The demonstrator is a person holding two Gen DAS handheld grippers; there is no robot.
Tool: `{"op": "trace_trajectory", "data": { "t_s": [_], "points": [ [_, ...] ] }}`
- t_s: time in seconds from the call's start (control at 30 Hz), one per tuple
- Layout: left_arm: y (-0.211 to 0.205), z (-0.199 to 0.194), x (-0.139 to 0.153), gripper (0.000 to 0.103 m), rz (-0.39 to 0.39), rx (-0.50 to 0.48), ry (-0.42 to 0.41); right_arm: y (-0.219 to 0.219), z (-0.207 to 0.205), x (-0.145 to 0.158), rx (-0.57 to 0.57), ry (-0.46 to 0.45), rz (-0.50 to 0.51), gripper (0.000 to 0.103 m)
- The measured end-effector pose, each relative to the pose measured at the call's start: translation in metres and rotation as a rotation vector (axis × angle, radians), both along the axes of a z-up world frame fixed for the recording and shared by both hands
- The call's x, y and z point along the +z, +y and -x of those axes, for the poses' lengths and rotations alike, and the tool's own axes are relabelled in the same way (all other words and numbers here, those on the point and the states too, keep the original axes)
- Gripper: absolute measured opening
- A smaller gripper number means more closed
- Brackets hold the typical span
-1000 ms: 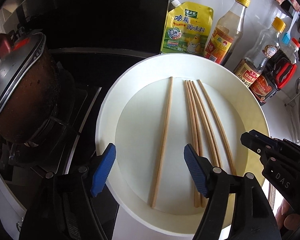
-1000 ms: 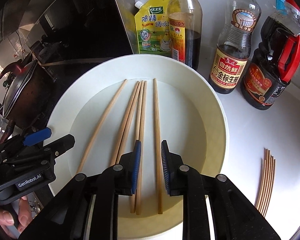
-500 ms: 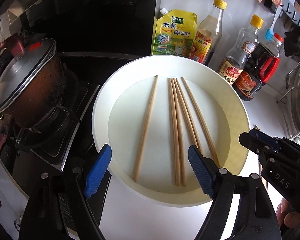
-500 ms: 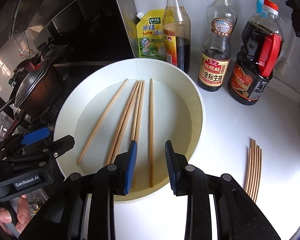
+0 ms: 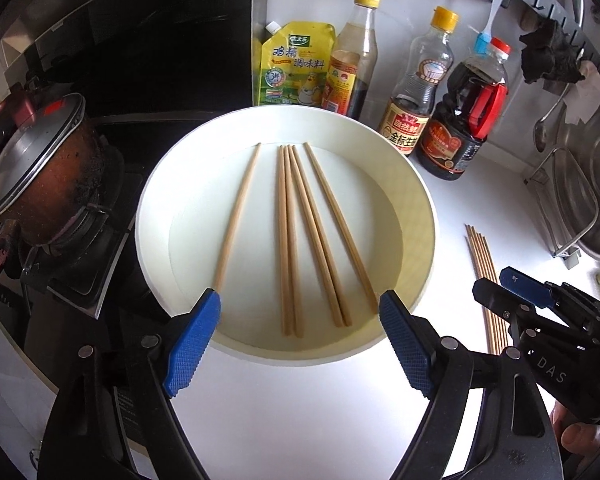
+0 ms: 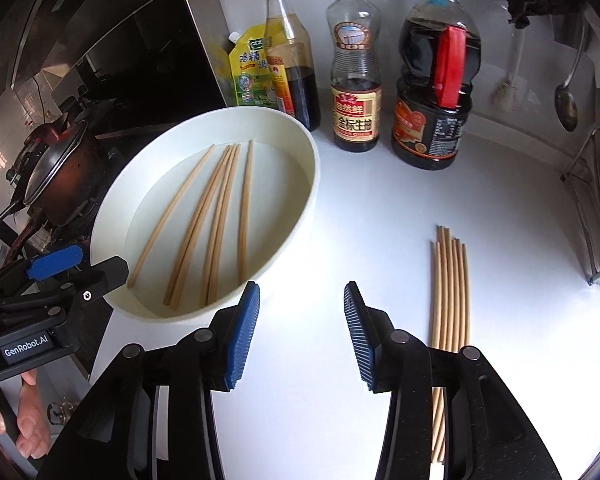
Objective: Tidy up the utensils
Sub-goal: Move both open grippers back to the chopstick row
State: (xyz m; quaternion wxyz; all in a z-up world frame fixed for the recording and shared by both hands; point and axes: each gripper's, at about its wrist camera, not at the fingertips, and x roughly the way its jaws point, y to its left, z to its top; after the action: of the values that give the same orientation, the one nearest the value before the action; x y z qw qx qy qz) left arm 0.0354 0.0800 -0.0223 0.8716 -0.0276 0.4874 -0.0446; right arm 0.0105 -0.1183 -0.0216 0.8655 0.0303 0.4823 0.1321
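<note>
The right tongs (image 6: 302, 334) cover the near stretch of the loose chopstick bundle (image 6: 450, 280) on the tabletop (image 6: 380, 208), so its near tips cannot be made out. In the left view, the single chopstick (image 5: 238, 216) ends behind a blue pad (image 5: 192, 344). The pot (image 5: 40, 168) is cut off at the left edge.

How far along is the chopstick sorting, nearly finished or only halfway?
Roughly midway, I'd guess. Done: a bundle of chopsticks lies lined up on the white counter. In hand: nothing; the left gripper is open, and the right gripper, whose jaws have just been opening, is empty. Left: six loose chopsticks in the white basin.
</note>
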Motion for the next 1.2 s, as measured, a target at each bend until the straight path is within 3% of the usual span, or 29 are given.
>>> {"op": "trace_trajectory", "data": {
  "t_s": [0.23,0.57,0.67,0.97,1.2],
  "points": [
    [-0.036,0.008,-0.005,0.080,0.011,-0.078,0.013,-0.045,0.023,-0.005,-0.068,-0.006,-0.005,0.044],
    [-0.085,0.025,-0.012,0.080,0.033,-0.181,0.015,-0.098,0.051,-0.019,-0.139,-0.039,0.043,0.055],
    [-0.095,0.029,-0.015,0.085,0.042,-0.190,0.015,-0.112,0.052,-0.028,-0.163,-0.023,0.064,0.056],
    [-0.129,0.033,-0.041,0.087,0.064,-0.208,0.044,-0.139,0.052,-0.058,-0.196,0.026,0.113,0.056],
    [-0.150,0.036,-0.056,0.087,0.032,-0.213,0.043,-0.150,0.044,-0.082,-0.193,0.047,0.117,0.056]
  ]
}}
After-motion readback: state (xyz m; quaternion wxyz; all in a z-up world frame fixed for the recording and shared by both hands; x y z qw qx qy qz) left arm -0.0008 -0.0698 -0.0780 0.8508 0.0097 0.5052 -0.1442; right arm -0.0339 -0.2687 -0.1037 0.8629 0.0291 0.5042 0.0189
